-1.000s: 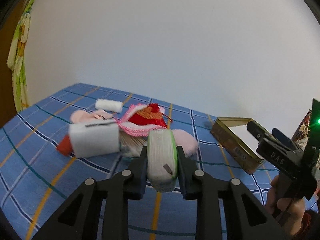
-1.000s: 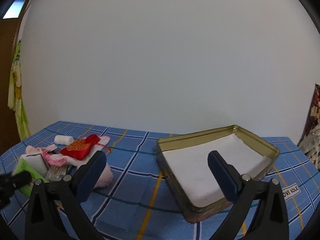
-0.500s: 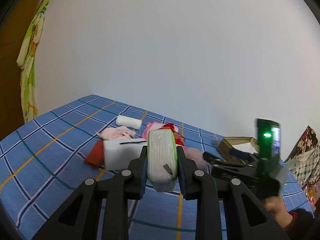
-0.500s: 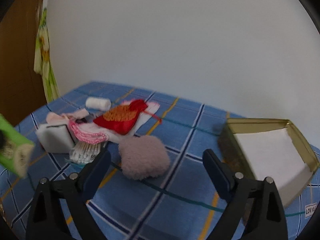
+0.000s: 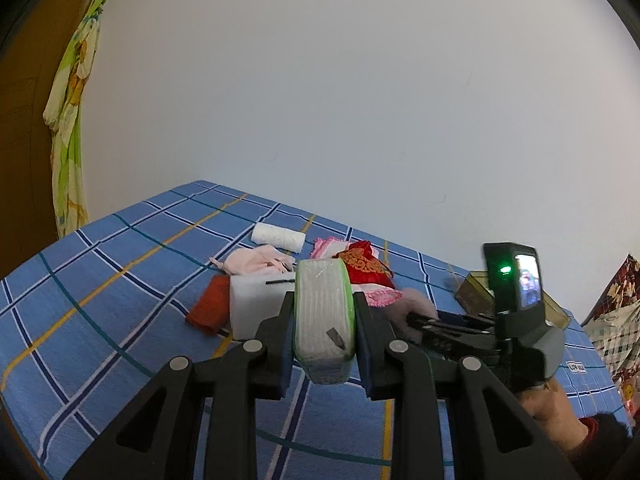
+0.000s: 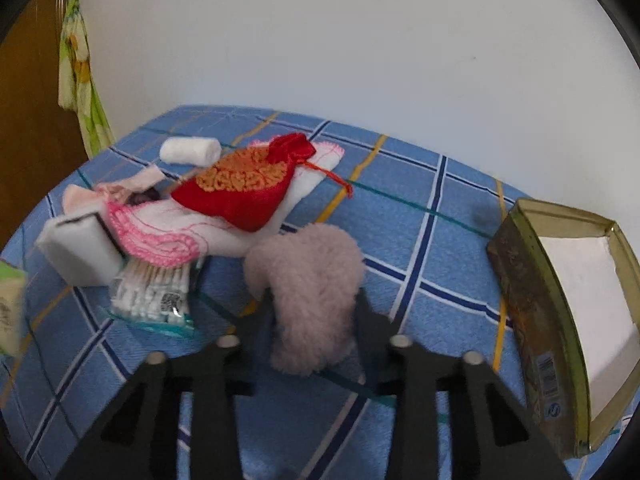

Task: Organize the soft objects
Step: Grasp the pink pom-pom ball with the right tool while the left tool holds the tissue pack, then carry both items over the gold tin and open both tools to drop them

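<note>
**Both grippers have something soft in them right now**

Left gripper (image 5: 323, 322) is clamped on a tissue pack (image 5: 323, 312), white with green edges, held upright between the jaws at the bottom centre of the left wrist view, up off the blue plaid cloth (image 5: 120, 280) covering the worktop. The same pack peeks in blurry at the far left edge of the right wrist view.

Right gripper (image 6: 314, 320) has its jaws on either side of a fuzzy pinkish-grey pad (image 6: 308, 284), lower centre of its view. Looks like both fingers are pressing into the fluff, and the pad lies on the cloth.

The rest of the pile sits left of centre in the right wrist view: a red embroidered pouch (image 6: 248, 184) lies on top of a white cloth with pink crochet edging (image 6: 168, 232). A white foam block (image 6: 78, 248) is at the left, a clear bag of cotton swabs (image 6: 150, 296) just below the crochet cloth, a white gauze roll (image 6: 190, 151) behind it all, and some pale pink fabric (image 6: 80, 196) next to the block. In the left wrist view a red cloth (image 5: 208, 306) pokes out beside the foam block.

An open gold tin (image 6: 532, 292) with a white lining stands at the right edge, well apart from the pile.
</note>
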